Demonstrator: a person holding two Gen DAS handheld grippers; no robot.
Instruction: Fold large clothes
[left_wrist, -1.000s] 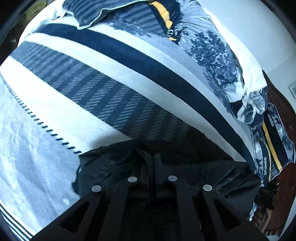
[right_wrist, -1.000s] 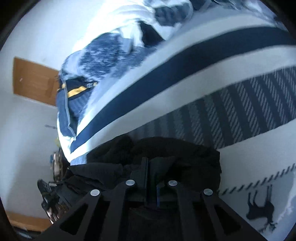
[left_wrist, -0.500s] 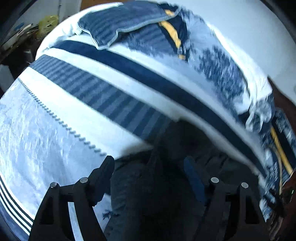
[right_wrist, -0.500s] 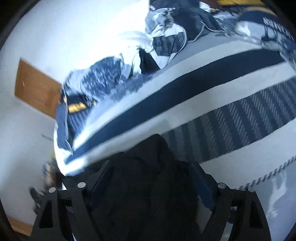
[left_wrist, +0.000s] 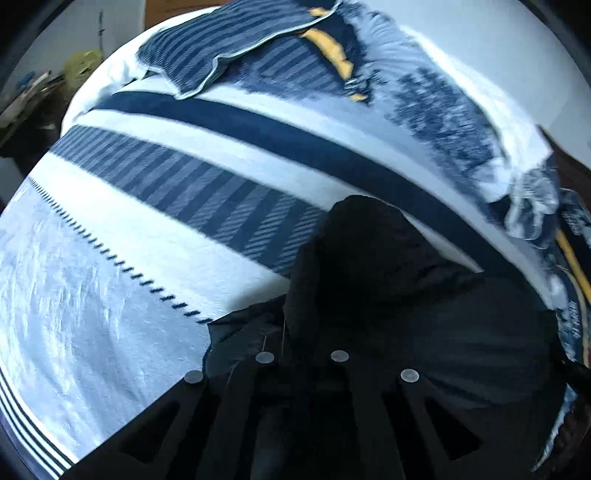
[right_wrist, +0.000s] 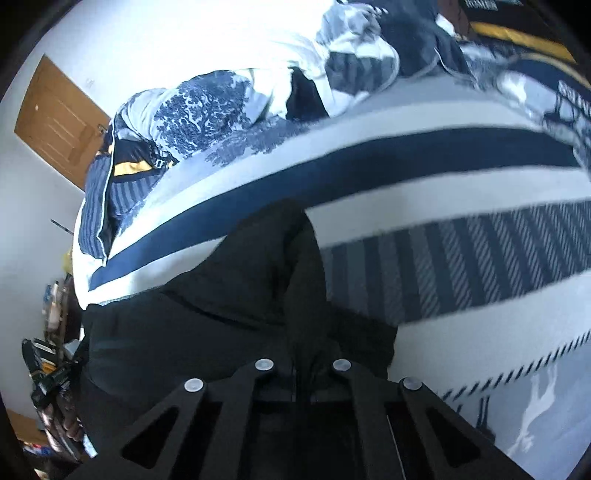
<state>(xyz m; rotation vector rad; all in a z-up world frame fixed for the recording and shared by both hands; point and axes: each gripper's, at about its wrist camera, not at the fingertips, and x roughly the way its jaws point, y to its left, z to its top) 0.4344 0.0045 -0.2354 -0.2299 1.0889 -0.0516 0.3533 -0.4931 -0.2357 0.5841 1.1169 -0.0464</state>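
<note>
Both claws are clenched on the black garment (left_wrist: 399, 295), which lies bunched on the striped bed cover (left_wrist: 155, 236). The left claw (left_wrist: 302, 356) and right claw (right_wrist: 303, 363) apparently pinch neighbouring parts of one edge, likely to draw it taut for folding; dark fabric hides the exact contact.

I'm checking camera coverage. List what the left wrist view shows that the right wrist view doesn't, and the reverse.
Only the left wrist view shows the striped pillow lying flat at the head of the bed. Only the right wrist view shows the wooden door and the animal print on the bedspread. Both show the black garment on the striped bedspread, with each hand-held gripper closed on it.
</note>
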